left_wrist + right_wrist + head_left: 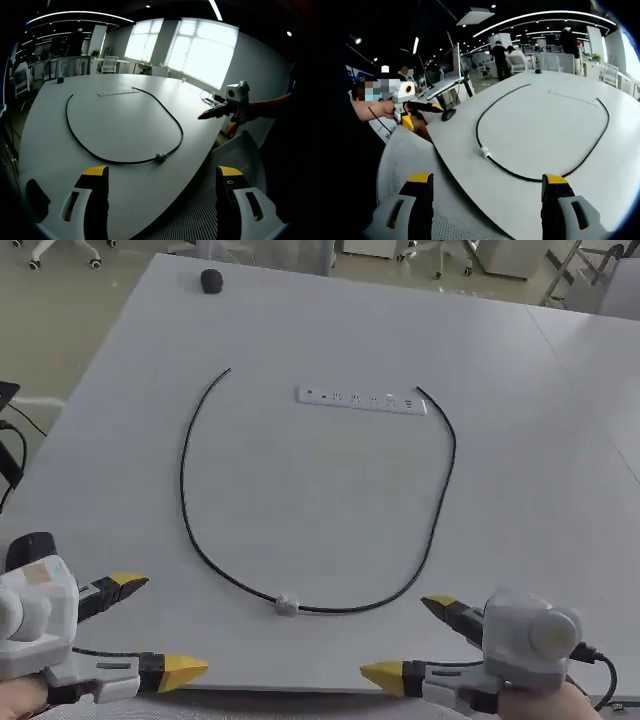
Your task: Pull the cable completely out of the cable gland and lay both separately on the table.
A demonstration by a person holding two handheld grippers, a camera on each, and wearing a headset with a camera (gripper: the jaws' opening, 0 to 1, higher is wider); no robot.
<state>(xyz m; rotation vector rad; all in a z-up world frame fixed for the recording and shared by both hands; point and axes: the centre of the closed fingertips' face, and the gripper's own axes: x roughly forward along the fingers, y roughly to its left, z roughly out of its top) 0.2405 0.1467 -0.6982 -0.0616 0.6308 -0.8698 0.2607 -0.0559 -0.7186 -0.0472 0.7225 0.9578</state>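
Open and empty at frame bottom: left gripper [168,625], right gripper [400,636]. I'd clamp the small white cable gland [286,605], pinch the thin black cable [183,490] beside it, pull straight.

Bare white tabletop [320,490] inside thin black cable loop [182,485] is open to me; flat white power strip [360,400] blocks far side.

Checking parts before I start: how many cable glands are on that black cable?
1. The white cable gland sits on the black cable at the near bend of its loop. None seems hidden.
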